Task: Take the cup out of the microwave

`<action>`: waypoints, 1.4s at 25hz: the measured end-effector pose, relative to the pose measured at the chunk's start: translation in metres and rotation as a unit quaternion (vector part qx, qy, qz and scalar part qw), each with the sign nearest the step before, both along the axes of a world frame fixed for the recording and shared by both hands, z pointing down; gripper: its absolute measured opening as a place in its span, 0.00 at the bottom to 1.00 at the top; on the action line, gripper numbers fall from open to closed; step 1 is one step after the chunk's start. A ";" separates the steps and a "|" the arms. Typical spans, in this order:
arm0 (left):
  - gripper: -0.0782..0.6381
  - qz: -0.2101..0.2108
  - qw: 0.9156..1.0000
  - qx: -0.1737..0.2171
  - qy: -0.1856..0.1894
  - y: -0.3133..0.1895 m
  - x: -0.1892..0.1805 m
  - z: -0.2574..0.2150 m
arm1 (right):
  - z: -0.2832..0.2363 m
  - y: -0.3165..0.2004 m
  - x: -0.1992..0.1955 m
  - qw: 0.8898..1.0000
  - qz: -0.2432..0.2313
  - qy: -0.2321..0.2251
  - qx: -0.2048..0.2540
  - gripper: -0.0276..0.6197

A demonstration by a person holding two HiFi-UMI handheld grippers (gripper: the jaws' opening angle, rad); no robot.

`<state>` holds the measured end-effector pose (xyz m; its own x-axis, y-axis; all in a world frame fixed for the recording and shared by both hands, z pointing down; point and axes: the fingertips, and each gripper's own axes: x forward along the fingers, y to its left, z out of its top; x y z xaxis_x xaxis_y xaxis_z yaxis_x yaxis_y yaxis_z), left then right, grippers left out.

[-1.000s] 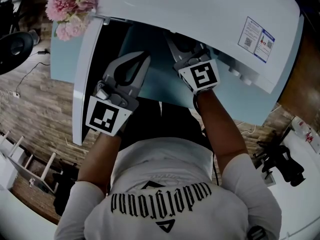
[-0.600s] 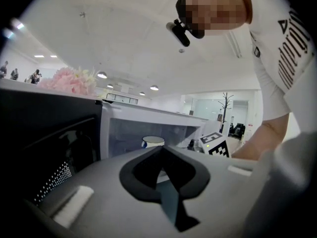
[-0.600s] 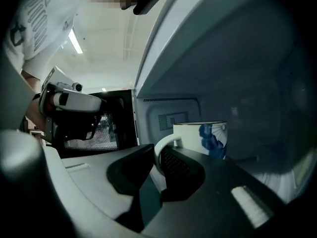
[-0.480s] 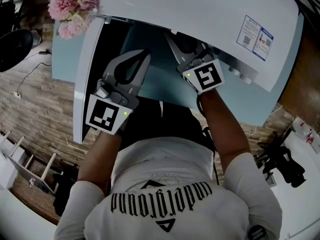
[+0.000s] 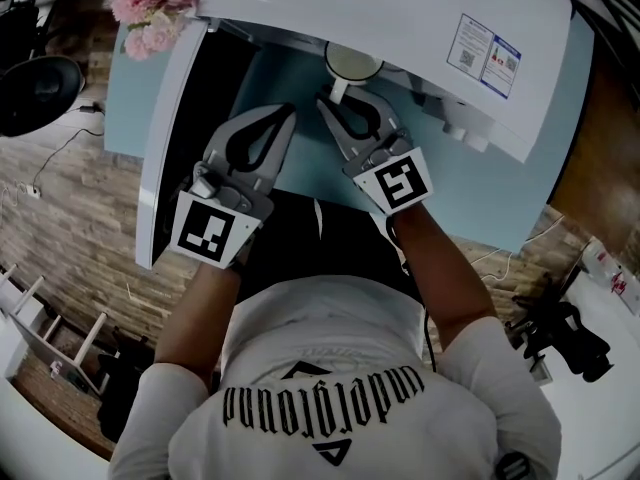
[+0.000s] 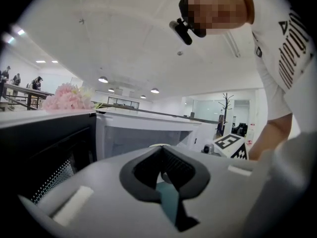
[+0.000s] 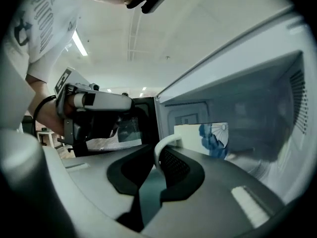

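Microwave [image 5: 400, 8] stands on the table [image 5: 320, 173]; door [image 5: 165, 148] is swung open to the left.

Cup [image 5: 352, 63] is seen at the front edge of the cavity, upright, white with a blue print [image 7: 213, 135], handle [image 7: 159, 150] turned outward.

Right tool [image 5: 340, 100]: jaws have just been closing and are clamped on the cup's handle, which is seen between the pads in the right gripper view [image 7: 161, 157].

Left tool [image 5: 288, 114]: jaw tips are brought together, nothing between them [image 6: 161, 150]. It is held beside the right tool, over the table's front edge, between door and cup, apart from both.
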<state>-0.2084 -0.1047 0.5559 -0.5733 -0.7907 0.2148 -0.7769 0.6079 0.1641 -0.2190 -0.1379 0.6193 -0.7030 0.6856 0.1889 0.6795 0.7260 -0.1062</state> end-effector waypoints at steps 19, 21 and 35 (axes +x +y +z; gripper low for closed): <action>0.18 -0.025 0.997 -0.004 -0.067 -0.012 0.063 -0.058 | -0.080 -0.010 0.097 0.998 -0.042 -0.046 -0.007 0.11; 0.18 -0.030 0.997 -0.004 -0.074 -0.009 0.066 -0.074 | -0.103 -0.012 0.104 0.998 -0.042 -0.053 -0.019 0.11; 0.18 0.005 0.993 0.021 -0.120 0.037 0.121 -0.190 | -0.249 0.008 0.156 0.994 -0.020 -0.100 -0.042 0.11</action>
<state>-0.0871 -0.0675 0.3659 -0.5960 -0.8020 0.0397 -0.8027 0.5964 -0.0003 -0.0629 -0.1303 0.3700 -0.6929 0.7210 -0.0102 0.7210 0.6925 -0.0250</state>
